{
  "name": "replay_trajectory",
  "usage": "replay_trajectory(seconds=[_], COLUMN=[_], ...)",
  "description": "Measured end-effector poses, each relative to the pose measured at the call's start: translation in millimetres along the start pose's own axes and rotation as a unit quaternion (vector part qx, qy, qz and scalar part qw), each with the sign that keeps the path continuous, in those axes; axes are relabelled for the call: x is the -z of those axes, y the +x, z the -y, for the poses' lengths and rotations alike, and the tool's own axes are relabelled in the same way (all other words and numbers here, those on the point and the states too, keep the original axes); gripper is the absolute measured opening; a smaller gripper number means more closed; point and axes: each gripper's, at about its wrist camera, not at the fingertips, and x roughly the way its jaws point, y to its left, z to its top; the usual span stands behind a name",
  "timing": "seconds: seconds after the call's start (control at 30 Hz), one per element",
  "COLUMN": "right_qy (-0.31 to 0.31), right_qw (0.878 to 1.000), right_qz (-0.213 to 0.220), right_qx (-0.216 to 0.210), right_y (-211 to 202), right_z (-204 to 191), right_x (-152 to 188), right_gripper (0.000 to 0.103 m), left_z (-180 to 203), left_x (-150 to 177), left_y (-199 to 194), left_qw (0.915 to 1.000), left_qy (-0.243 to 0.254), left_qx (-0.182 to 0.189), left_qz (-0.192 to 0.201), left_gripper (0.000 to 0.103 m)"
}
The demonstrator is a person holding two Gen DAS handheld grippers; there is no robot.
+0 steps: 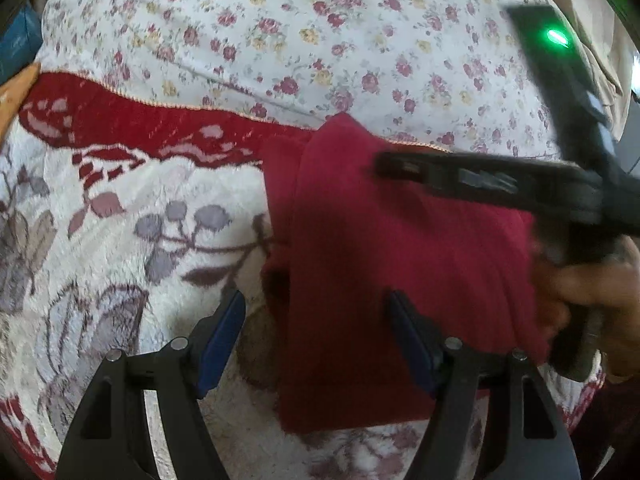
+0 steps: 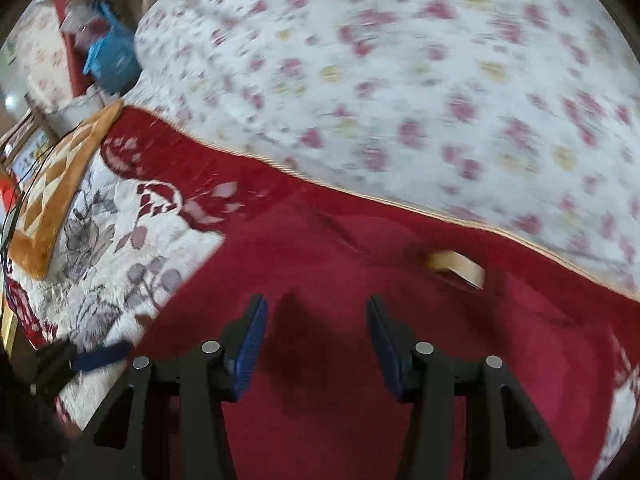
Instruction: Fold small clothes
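Observation:
A dark red garment (image 1: 400, 260) lies on a fluffy white blanket with a flower pattern and a red border (image 1: 120, 240). My left gripper (image 1: 316, 320) stands open over the garment's left edge, one blue pad above the blanket and the other above the cloth. My right gripper (image 1: 400, 168), blurred and held by a hand (image 1: 600, 292), reaches in from the right above the garment. In the right wrist view the right gripper (image 2: 318, 336) is open just above the red garment (image 2: 360, 280), with nothing pinched. A beige label (image 2: 456, 266) shows on the cloth ahead.
A white flowered sheet (image 1: 320, 20) bulges behind the blanket. At the far left are an orange checkered mat (image 2: 56, 184), a blue bag (image 2: 112, 56), cables and clutter. One blue pad (image 2: 102, 360) of the left gripper shows at the lower left.

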Motion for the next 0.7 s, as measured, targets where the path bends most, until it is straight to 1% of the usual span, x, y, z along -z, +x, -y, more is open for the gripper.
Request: replay_trajectory(seconds=[0.1, 0.13, 0.17, 0.23, 0.3, 0.43, 0.5, 0.57, 0.6, 0.63, 0.7], right_qy=[-0.005, -0.002, 0.005, 0.013, 0.015, 0.03, 0.056, 0.068, 0.065, 0.058, 0.042], right_qw=[1.0, 1.0, 0.999, 0.999, 0.999, 0.999, 0.997, 0.996, 0.996, 0.997, 0.996], right_qz=[-0.018, -0.028, -0.036, -0.041, -0.043, -0.041, -0.037, -0.032, -0.032, -0.035, -0.048], right_qx=[0.005, 0.003, 0.001, 0.003, 0.006, -0.001, -0.022, -0.042, -0.046, -0.047, -0.056], right_y=[28, 40, 48, 61, 66, 57, 45, 35, 32, 31, 34], right_z=[-14, -15, -14, -12, -12, -8, -4, -3, -6, -10, -22], right_x=[-9, -14, -16, -20, -25, -27, -28, -28, -28, -28, -30], right_gripper=[0.054, 0.052, 0.052, 0.052, 0.052, 0.052, 0.052, 0.058, 0.063, 0.065, 0.066], left_z=[-5, -6, -7, -10, -12, -15, -15, -14, -14, -14, -14], left_x=[-1, -2, -2, -4, -4, -4, -3, -2, -2, -2, -1], left_y=[4, 7, 10, 13, 15, 15, 14, 13, 13, 13, 13], left_qw=[0.9998, 0.9997, 0.9996, 0.9993, 0.9991, 0.9989, 0.9991, 0.9992, 0.9992, 0.9992, 0.9991], left_qy=[-0.012, -0.016, -0.021, -0.027, -0.032, -0.038, -0.036, -0.034, -0.034, -0.034, -0.034], left_qx=[0.014, 0.015, 0.016, 0.02, 0.021, 0.022, 0.019, 0.017, 0.017, 0.017, 0.018], left_qz=[-0.007, -0.01, -0.013, -0.016, -0.017, -0.017, -0.016, -0.015, -0.014, -0.014, -0.015], left_gripper=[0.073, 0.074, 0.074, 0.074, 0.077, 0.078, 0.079, 0.079, 0.079, 0.079, 0.079])
